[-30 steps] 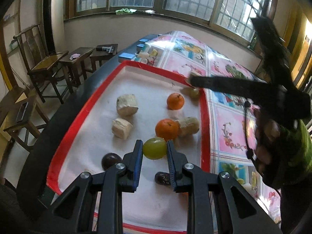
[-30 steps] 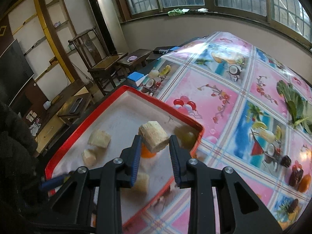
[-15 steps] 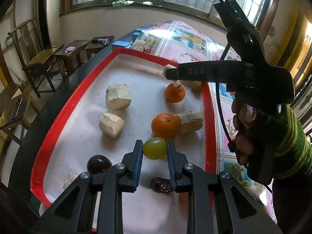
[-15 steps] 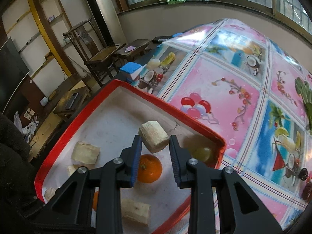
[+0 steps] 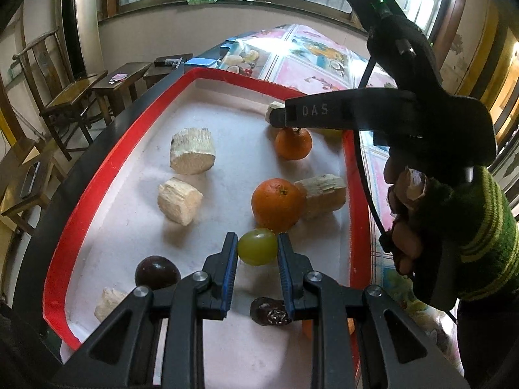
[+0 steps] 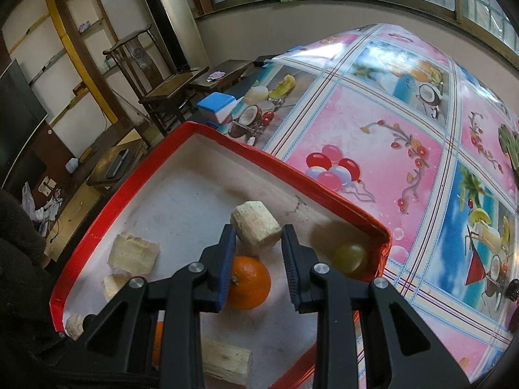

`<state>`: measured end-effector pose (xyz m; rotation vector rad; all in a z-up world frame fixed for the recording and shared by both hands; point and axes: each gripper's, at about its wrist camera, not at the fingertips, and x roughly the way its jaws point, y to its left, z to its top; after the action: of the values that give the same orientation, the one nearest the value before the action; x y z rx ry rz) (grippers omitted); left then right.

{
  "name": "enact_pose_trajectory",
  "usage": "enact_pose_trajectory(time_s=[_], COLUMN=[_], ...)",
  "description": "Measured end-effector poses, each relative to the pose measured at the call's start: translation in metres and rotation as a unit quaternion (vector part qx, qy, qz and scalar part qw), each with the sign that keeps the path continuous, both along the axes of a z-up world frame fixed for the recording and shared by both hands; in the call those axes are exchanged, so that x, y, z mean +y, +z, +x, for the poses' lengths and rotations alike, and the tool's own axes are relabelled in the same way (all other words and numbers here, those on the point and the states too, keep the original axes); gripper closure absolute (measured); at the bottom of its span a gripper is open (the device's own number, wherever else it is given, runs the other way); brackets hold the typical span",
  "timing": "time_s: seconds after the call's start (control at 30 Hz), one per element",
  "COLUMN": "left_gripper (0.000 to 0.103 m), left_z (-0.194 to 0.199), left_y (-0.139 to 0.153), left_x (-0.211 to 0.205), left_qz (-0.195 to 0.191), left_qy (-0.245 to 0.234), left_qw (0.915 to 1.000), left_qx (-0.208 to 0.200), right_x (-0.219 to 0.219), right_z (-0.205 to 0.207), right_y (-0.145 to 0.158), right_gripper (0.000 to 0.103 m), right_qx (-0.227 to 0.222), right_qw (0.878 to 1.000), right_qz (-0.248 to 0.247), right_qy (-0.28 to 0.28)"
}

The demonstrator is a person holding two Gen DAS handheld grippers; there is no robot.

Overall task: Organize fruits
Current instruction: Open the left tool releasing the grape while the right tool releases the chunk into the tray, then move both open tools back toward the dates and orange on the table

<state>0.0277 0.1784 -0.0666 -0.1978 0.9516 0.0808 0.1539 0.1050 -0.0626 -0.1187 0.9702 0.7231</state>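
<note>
My left gripper is shut on a green grape, held low over the red-rimmed white tray. My right gripper is shut on a pale sugarcane chunk, held above the tray's far right corner; it also shows in the left wrist view. In the tray lie two oranges, several sugarcane chunks, a dark plum, a date and a second green grape.
The tray sits on a table with a pink fruit-print cloth. A blue and white box lies beyond the tray's far corner. Wooden chairs and low tables stand left of the table.
Both grippers have dropped closer to the tray with their loads still held. The right gripper has moved over the far orange, toward the tray's far right corner.
</note>
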Motion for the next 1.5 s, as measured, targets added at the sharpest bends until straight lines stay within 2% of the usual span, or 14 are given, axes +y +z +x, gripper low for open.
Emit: enact_pose_trajectory(time_s=[0.53, 0.67, 0.73, 0.87, 0.97, 1.2, 1.5], left_gripper=[0.078, 0.066, 0.056, 0.052, 0.05, 0.05, 0.049], left_z=[0.006, 0.005, 0.003, -0.001, -0.004, -0.011, -0.012], left_y=[-0.004, -0.002, -0.001, 0.004, 0.009, 0.023, 0.04], left_x=[-0.003, -0.001, 0.0, -0.006, -0.01, -0.024, -0.061], left_qz=[0.007, 0.001, -0.005, -0.001, 0.006, 0.014, 0.013], left_qy=[0.006, 0.014, 0.018, 0.019, 0.016, 0.009, -0.026], left_qw=[0.9999, 0.9999, 0.9998, 0.9998, 0.9998, 0.9996, 0.9984], left_qx=[0.007, 0.008, 0.007, -0.001, -0.006, -0.024, -0.048], right_x=[0.002, 0.002, 0.001, -0.002, -0.007, -0.037, -0.116], right_z=[0.0, -0.001, -0.002, -0.005, -0.007, -0.02, -0.034], right_y=[-0.002, -0.001, 0.001, 0.006, 0.013, 0.033, 0.04], right_gripper=[0.072, 0.072, 0.072, 0.07, 0.061, 0.061, 0.061], right_qx=[0.009, 0.01, 0.008, 0.005, -0.002, -0.02, -0.028], right_qw=[1.0, 1.0, 1.0, 1.0, 1.0, 0.999, 0.997], right_qz=[0.003, 0.002, 0.004, 0.011, 0.016, 0.031, 0.042], right_qy=[0.002, 0.001, 0.002, 0.003, 0.003, -0.01, -0.059])
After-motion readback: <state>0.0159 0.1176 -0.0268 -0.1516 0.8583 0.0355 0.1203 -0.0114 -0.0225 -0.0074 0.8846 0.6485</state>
